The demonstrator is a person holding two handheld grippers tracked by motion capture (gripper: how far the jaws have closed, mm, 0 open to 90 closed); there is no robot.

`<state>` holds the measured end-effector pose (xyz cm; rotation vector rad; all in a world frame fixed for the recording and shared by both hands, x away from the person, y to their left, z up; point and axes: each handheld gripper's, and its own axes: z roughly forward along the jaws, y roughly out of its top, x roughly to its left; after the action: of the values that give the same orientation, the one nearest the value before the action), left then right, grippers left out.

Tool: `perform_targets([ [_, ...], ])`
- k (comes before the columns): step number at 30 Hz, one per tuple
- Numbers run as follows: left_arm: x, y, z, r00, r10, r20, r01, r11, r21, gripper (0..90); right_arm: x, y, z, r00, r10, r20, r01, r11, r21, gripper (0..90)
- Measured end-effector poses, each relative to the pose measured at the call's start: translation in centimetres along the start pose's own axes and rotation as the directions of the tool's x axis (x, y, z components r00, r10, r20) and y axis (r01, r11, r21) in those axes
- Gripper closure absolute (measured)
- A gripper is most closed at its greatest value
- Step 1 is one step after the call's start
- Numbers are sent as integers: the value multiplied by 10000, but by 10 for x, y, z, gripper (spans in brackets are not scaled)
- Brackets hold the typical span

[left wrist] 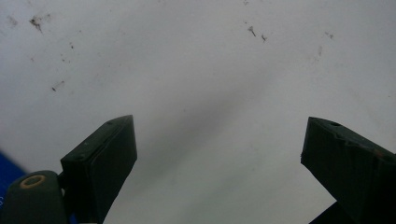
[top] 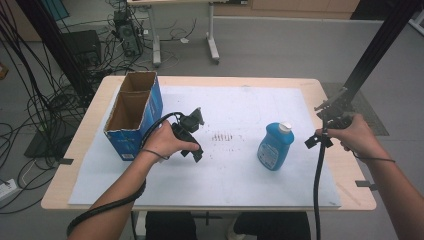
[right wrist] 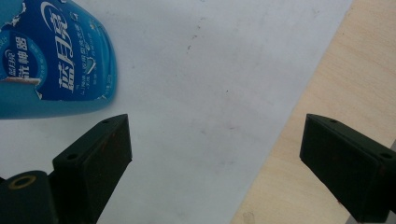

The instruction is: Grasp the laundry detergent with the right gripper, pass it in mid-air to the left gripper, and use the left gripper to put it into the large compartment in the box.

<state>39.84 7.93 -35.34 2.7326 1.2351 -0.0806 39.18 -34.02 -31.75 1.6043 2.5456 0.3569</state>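
A blue detergent bottle [top: 275, 146] with a white cap rests on the white sheet [top: 235, 170], right of centre. My right gripper [top: 315, 141] is just to its right, near the sheet's right edge, and is open. In the right gripper view the bottle [right wrist: 51, 60] lies at the upper left, outside the open right gripper [right wrist: 215, 119]. My left gripper [top: 196, 151] is beside an open blue cardboard box [top: 134, 112]. In the left gripper view the left gripper [left wrist: 219, 123] is open over bare sheet with nothing between its jaws.
The wooden table [top: 345, 170] shows as a bare strip right of the sheet, and as the wooden table [right wrist: 336, 79] in the right gripper view. Black frame posts [top: 375, 55] rise at the far right and far left. Cables trail toward the table's front edge.
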Motion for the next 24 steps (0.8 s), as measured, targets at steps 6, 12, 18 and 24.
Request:
perform_targets([
  [6,-1,1,1,10000,4,-2,-4,10000,4,108,0,-4,1,10000,15,93,-12,9996,-272,85],
  [12,-1,1,3,10000,-30,-2,30,10000,-16,108,-1,-10,4,10000,-30,72,33,9992,-409,85],
  [18,-2,0,6,10000,-65,64,65,10000,-15,108,-1,-17,8,9999,-13,123,20,9986,-528,81],
  [24,-1,-1,8,9999,-106,44,106,9999,3,108,-3,-25,10,9997,116,196,-99,9961,-874,58],
])
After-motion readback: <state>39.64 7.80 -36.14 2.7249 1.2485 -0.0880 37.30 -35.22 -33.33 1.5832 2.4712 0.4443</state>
